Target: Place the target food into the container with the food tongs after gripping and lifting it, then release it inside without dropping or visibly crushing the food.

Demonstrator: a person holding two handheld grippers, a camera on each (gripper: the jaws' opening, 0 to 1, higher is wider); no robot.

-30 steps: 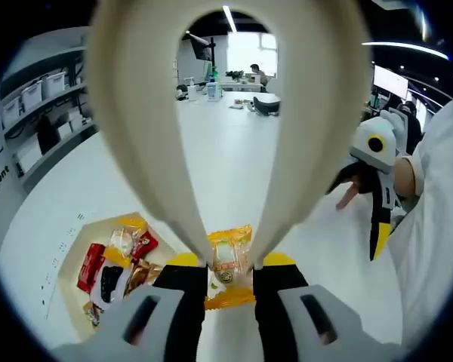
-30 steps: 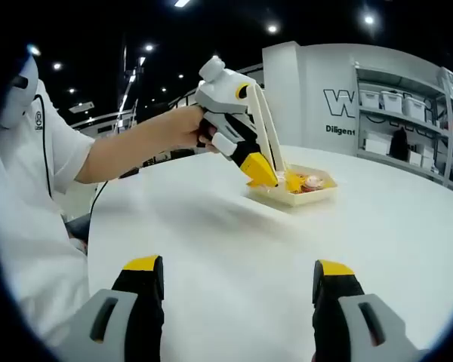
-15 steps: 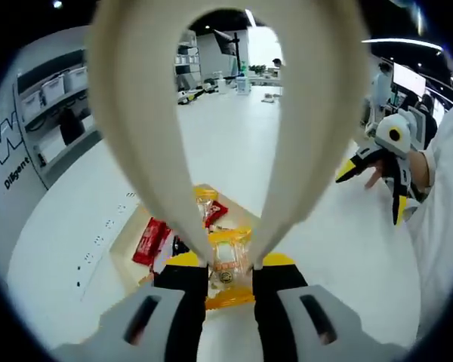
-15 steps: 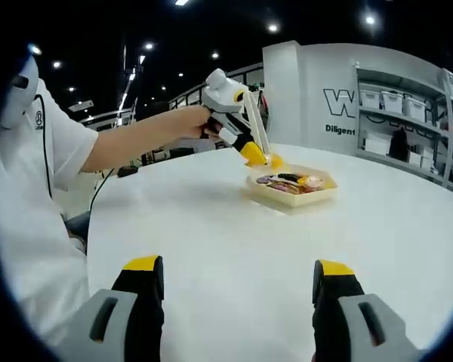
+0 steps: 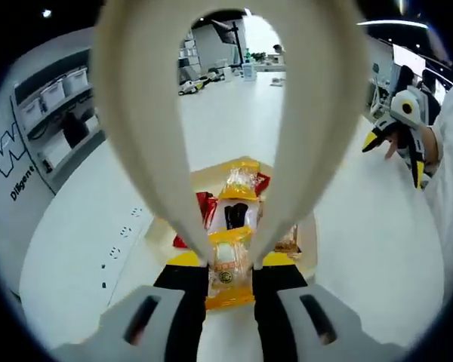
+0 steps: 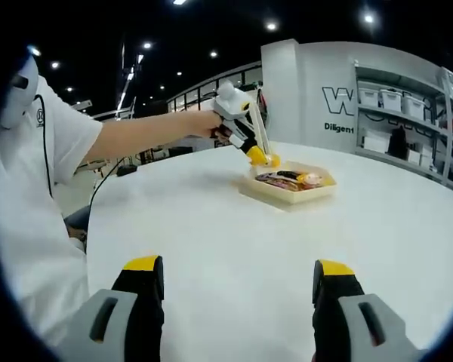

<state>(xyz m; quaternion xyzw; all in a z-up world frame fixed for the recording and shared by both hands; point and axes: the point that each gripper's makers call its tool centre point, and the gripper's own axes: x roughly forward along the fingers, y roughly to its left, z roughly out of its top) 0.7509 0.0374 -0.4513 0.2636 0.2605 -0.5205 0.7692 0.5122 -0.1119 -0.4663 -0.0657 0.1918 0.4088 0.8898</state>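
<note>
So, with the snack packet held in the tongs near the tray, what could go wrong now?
1. The tongs pinch the yellow packet only at their tips, so it may slip and fall outside the tray.
2. The tray already holds several packets; a release there may land on them, or slide off.
3. Squeezing harder in the left gripper could crush the food.
</note>
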